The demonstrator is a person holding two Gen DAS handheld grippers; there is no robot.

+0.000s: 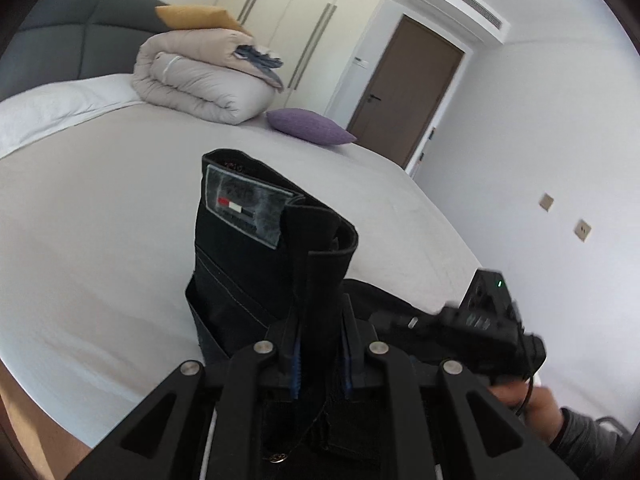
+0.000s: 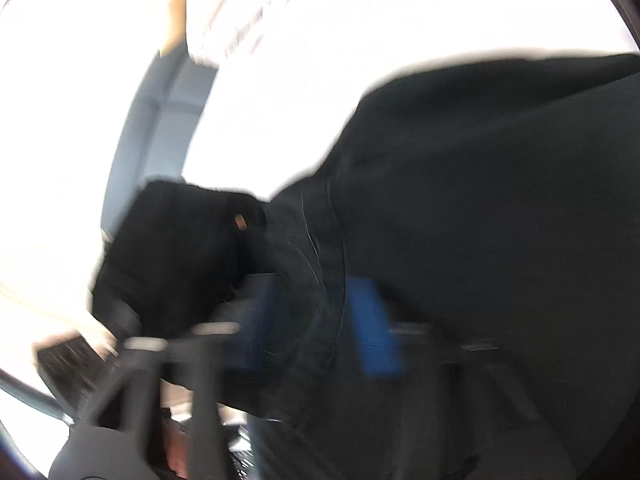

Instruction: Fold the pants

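1. The bed [image 1: 100, 240] fills the room view; a rolled duvet [image 1: 200, 76] sits toward its headboard end.
2. The black pants [image 1: 256, 248] rise above the bed's middle, waistband label facing out.
3. The left tongs [image 1: 320, 356] are clamped on the pants.
4. The right tongs [image 2: 320, 320], blurred, pinch the pants [image 2: 480, 220] too.

Black left tongs [image 1: 318, 360] with silver screws, blue finger pads [image 1: 296, 368], bare hand [image 1: 536, 408], grey sleeve [image 1: 588, 440]
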